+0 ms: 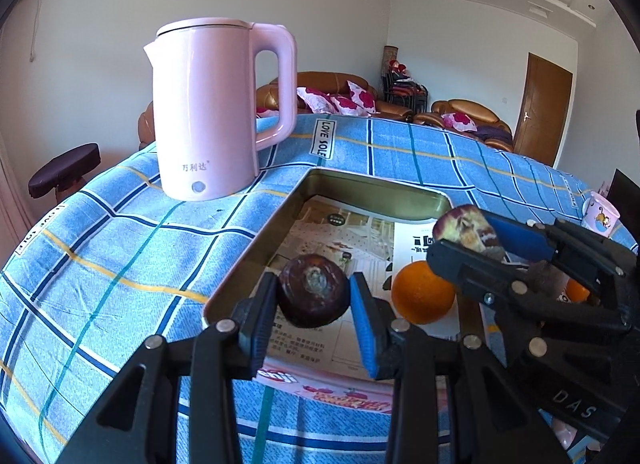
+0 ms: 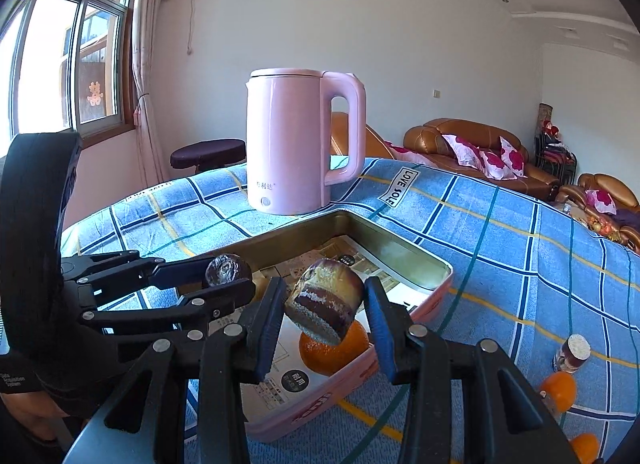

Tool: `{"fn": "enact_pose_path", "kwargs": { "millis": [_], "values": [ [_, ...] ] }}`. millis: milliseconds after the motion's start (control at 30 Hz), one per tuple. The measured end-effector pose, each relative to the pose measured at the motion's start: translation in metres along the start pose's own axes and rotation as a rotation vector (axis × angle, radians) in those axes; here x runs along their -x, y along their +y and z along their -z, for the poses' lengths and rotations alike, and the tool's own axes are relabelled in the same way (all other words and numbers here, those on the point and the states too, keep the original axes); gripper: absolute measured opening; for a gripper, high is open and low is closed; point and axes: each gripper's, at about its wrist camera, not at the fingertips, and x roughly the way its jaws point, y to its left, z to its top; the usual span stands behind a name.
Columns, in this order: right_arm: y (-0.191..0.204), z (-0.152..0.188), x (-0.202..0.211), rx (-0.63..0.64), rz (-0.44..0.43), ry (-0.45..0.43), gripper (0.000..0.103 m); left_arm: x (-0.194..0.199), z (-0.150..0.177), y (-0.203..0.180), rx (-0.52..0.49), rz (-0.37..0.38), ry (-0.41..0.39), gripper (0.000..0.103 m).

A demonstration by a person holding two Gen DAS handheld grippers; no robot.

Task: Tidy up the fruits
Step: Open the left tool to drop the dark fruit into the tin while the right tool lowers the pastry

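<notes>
My left gripper (image 1: 314,296) is shut on a dark purple round fruit (image 1: 313,291) and holds it over the near left part of a pink tin tray (image 1: 256,240) lined with paper. My right gripper (image 2: 325,310) is shut on a purple and yellow cut fruit piece (image 2: 324,306) and holds it above the tray (image 2: 400,256). An orange (image 1: 422,292) lies in the tray; in the right wrist view the orange (image 2: 334,352) is just under the held piece. The left gripper (image 2: 230,278) also shows at left in the right wrist view.
A pink kettle (image 1: 216,107) stands on the blue checked cloth (image 1: 120,256) behind the tray. Two oranges (image 2: 558,390) and a small jar (image 2: 572,354) sit on the cloth to the right. A pink mug (image 1: 600,215) stands at the far right.
</notes>
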Motion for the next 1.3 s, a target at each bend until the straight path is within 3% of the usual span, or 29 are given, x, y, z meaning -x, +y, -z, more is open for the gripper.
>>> {"fn": "enact_pose_path", "kwargs": {
  "millis": [333, 867, 933, 967, 1000, 1233, 1300],
  "values": [
    [-0.015, 0.000, -0.016, -0.071, -0.046, 0.078, 0.043, -0.005, 0.002, -0.010, -0.062, -0.042, 0.027, 0.038],
    [-0.012, 0.001, -0.020, -0.055, -0.065, 0.099, 0.045, -0.004, 0.003, -0.017, -0.108, -0.050, 0.032, 0.041],
    [-0.013, 0.001, -0.020, -0.060, -0.058, 0.096, 0.056, -0.003, 0.003, -0.018, -0.115, -0.053, 0.029, 0.050],
    [-0.014, 0.000, -0.020, -0.063, -0.057, 0.093, 0.060, -0.002, 0.003, -0.018, -0.116, -0.058, 0.020, 0.067],
    [-0.014, 0.000, -0.019, -0.064, -0.056, 0.089, 0.066, 0.000, 0.003, -0.019, -0.117, -0.077, 0.007, 0.077],
    [-0.007, -0.001, -0.003, -0.032, -0.008, 0.012, 0.075, 0.007, 0.003, -0.017, -0.118, -0.067, -0.028, 0.083],
    [-0.004, 0.000, 0.003, -0.017, 0.011, -0.015, 0.076, 0.009, 0.004, -0.017, -0.112, -0.070, -0.036, 0.092]
  ]
}}
